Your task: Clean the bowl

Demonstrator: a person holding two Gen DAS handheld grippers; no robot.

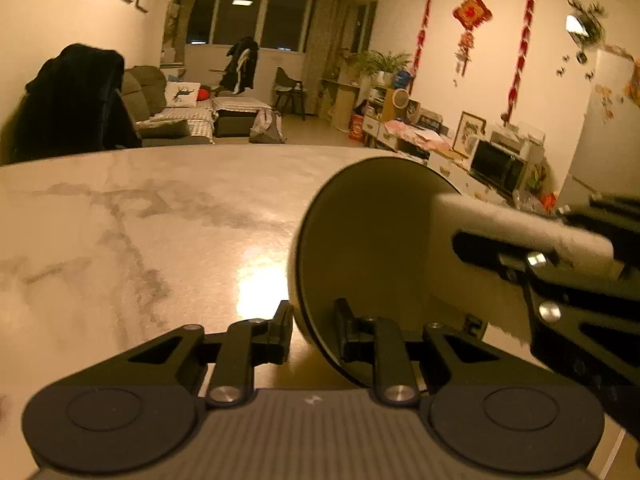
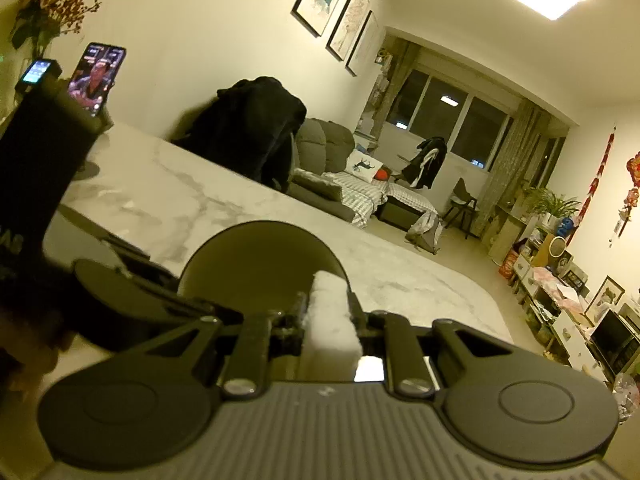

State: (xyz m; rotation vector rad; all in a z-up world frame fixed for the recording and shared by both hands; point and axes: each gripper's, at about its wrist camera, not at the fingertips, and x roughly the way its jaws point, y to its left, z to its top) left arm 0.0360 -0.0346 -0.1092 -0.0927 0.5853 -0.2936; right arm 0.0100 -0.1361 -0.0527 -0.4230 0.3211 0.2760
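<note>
A bowl [image 1: 368, 248] with a dark olive inside and pale outside is held tilted above the marble table, its opening facing right. My left gripper [image 1: 314, 326] is shut on the bowl's near rim, one finger outside and one inside. My right gripper [image 2: 326, 312] is shut on a white sponge [image 2: 330, 320], whose far end reaches into the bowl [image 2: 260, 260]. In the left wrist view the sponge [image 1: 500, 220] comes in from the right with the right gripper behind it and lies against the bowl's inner wall.
The marble table [image 1: 140, 220] stretches to the left and ahead. A phone [image 2: 98, 74] on a stand and a black box [image 2: 36, 152] stand at the table's far left. A chair with a dark coat [image 1: 72, 100] is behind the table.
</note>
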